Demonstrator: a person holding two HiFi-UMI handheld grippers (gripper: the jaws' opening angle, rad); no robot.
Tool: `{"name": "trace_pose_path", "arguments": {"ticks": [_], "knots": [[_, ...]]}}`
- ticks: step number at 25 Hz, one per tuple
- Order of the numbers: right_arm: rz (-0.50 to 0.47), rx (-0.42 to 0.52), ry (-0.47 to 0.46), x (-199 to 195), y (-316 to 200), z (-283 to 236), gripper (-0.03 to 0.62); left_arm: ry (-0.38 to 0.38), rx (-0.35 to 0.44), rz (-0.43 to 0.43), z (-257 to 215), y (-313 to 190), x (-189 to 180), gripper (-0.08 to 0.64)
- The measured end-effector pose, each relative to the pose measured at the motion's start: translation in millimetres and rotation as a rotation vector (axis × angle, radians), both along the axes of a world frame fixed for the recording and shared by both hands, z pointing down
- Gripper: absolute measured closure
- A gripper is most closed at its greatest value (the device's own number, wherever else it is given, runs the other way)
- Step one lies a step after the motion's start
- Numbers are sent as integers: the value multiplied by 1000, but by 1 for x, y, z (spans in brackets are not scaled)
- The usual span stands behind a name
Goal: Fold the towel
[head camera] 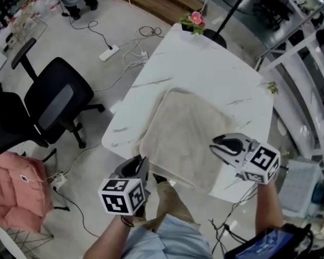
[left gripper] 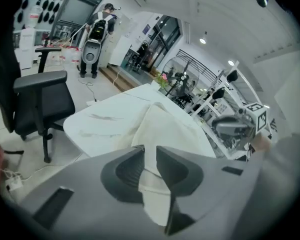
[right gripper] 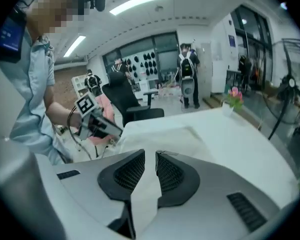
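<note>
over the table (head camera: 205, 69), left gripper (left gripper: 150, 151) barely open around towel (head camera: 186, 139) corner; right gripper (right gripper: 150, 156) ajar, empty

Beige towel (head camera: 186, 139), spread flat, at near edge of white table (head camera: 205, 69)

The towel (head camera: 181, 139) lay on the table (head camera: 205, 72), toward its near side. One near corner of it stood between the jaws of the left gripper (head camera: 142, 166), at the table's edge. The right gripper (head camera: 216, 144) was over the towel's right edge. A flower pot (head camera: 194, 21) stood on the far corner. On the floor, left of the table, stood an office chair (head camera: 56, 104), and behind it lay a power strip (head camera: 109, 53).
</note>
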State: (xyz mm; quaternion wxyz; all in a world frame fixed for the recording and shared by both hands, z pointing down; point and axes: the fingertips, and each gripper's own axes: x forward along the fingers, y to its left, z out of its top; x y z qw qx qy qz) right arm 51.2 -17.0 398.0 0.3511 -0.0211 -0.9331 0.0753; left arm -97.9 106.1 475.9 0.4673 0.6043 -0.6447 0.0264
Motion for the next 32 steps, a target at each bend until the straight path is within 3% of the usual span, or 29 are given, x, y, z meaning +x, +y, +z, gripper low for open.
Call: {"name": "trace_pose_path", "arguments": {"ticks": [3,8,13,17,21,26,30,32], "knots": [[-54,91,-58,-44,-50,-22,485,-3,-42,-88,11,-1,-2,442],[-183,174,-37,-98,-95,-2,441,-35,-118,-165,30,-7,-7,405],[-266,195,-20,-133,-122,37,439,-63,-170,-181,41,-17,-12,420],[-306,171,37,-146,-144,68,434,-113,-206,-206,43,-14,-20,493],[-375,94,79,-153,-150,90,434,-158,-180,-224,24,-18,-20,528],[-392,30,53,-170,-152,107,437,-173,-117,-212,2,-29,-12,531],[-440,60,74,-173,-145,124,538,-169,-107,-209,1,-28,-7,532],[-450,72,68,-173,-143,123,552,-164,-101,-209,0,-27,-6,532]]}}
